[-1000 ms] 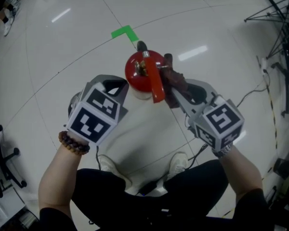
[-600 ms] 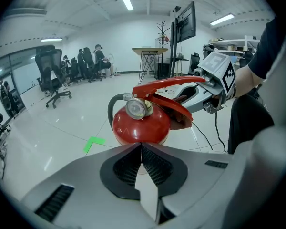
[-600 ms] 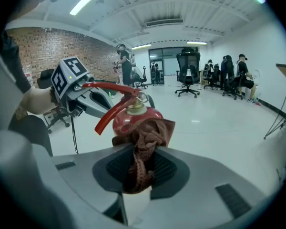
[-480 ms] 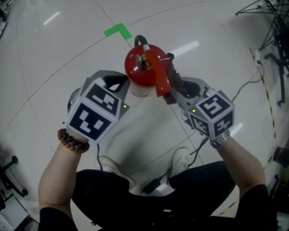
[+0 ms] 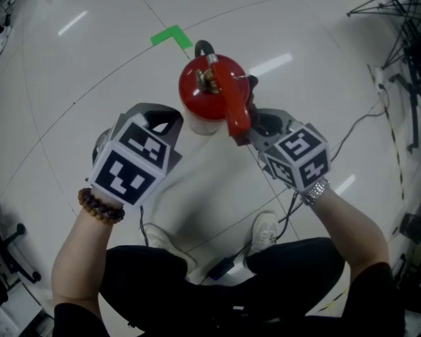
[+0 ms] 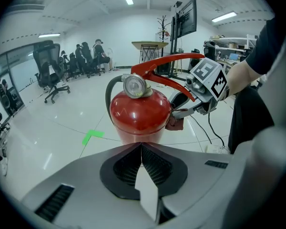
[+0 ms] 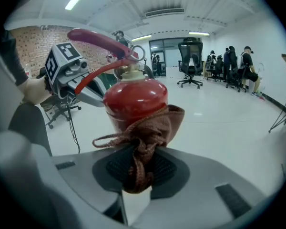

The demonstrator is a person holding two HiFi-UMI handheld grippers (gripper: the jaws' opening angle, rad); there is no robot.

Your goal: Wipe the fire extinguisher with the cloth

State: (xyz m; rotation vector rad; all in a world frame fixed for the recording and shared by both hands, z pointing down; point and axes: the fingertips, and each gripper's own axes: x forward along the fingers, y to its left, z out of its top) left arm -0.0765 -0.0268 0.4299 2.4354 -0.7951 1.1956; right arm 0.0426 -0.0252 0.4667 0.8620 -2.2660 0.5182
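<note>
One wide, glossy white floor carries everything we see, with ceiling lights mirrored in it. At its far side, in both gripper views, black office chairs stand, and a few people gather near them.

On the floor ahead of us the red steel fire extinguisher stands upright. Its long red lever is on top, and its round gauge faces the left gripper view.

Our two grey grippers flank it. We hold the left gripper on the extinguisher's left in the head view, aimed at the lower part of the cylinder. Its jaws are clenched together with nothing between them, and we cannot tell whether their tips touch the cylinder.

We hold the right gripper on the opposite side, below the lever, with its jaws grasping the brown knitted cloth. The cloth bunches out of the jaws and lies against the side of the red cylinder. One thin looped edge trails to the left in the right gripper view.

Beyond the extinguisher, an L-shaped strip of green tape is stuck to the floor. A dark beaded bracelet sits on our left wrist, and a metal watch on our right.
</note>
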